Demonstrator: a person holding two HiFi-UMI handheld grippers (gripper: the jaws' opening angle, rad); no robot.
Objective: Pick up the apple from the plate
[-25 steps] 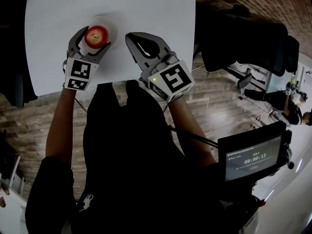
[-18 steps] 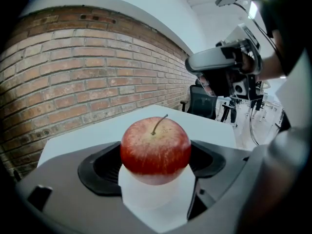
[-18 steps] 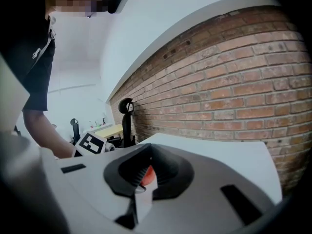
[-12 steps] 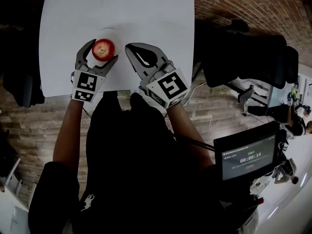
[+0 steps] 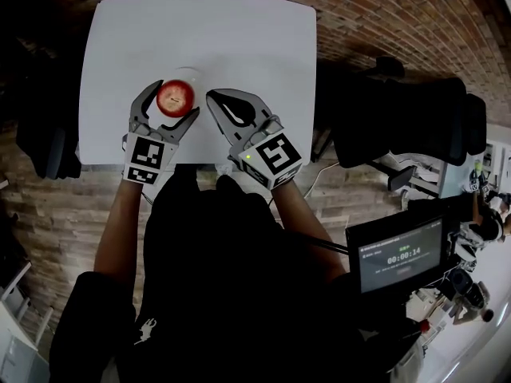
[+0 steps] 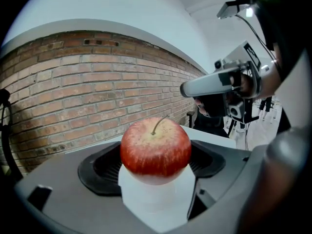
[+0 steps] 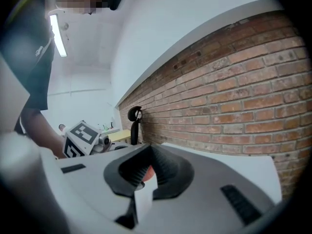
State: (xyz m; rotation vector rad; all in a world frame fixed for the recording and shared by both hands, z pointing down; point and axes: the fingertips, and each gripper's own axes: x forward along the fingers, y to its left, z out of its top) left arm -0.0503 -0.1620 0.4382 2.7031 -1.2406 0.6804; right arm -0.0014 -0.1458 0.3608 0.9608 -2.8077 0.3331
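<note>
Red apple (image 5: pixel 176 94) clasped in left gripper (image 5: pixel 172 102) jaws over plate (image 5: pixel 186 72), right gripper (image 5: pixel 215 100) jaws together beside it

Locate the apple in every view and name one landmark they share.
Head view: apple upper left, between the left tool's jaws.
Left gripper view: apple dead centre, between the jaws.
Right gripper view: only a red sliver low centre, behind the jaws.
Shared landmark: the brick wall.
</note>
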